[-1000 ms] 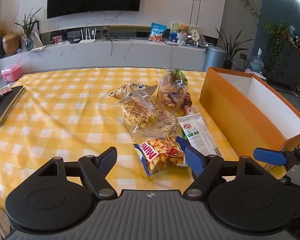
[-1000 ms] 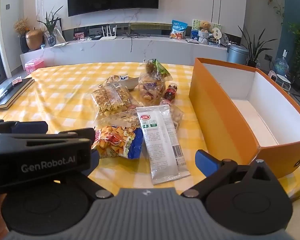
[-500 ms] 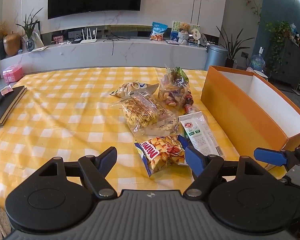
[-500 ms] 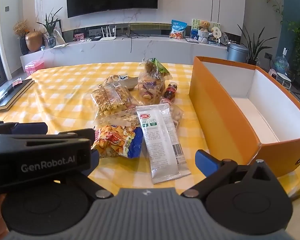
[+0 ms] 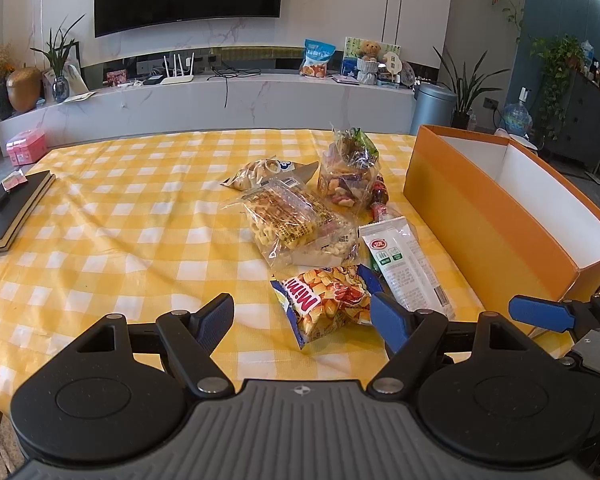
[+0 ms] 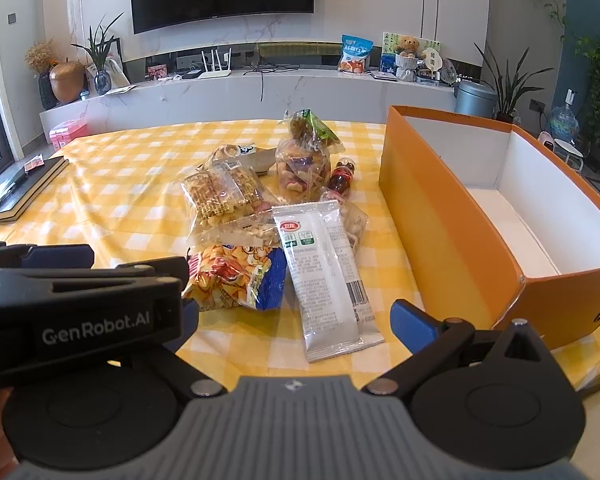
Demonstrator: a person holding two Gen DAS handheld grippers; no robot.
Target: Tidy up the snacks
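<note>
the left gripper (image 5: 302, 318) hovers low over the near edge of the table (image 5: 140, 216), its jaws spread wide and holding nothing. the right gripper (image 6: 296, 320) sits beside it, jaws also wide and empty; its left finger is partly hidden behind the left gripper's black body.

the snacks lie in a loose pile on the yellow checked cloth, just left of the orange box (image 6: 452, 216). nearest is a blue and orange chips bag (image 5: 328, 302), lying between the left gripper's fingers but not touched by them. beside it, toward the box, lies a long white packet (image 6: 324, 276). behind these are a clear bag of noodle snacks (image 5: 288, 220), a tied clear bag of mixed sweets (image 6: 304, 160) and a small dark bottle (image 6: 342, 178) on its side.

the box stands open, white inside, with nothing visible in it. a black notebook (image 5: 8, 208) lies at the table's far left edge.
</note>
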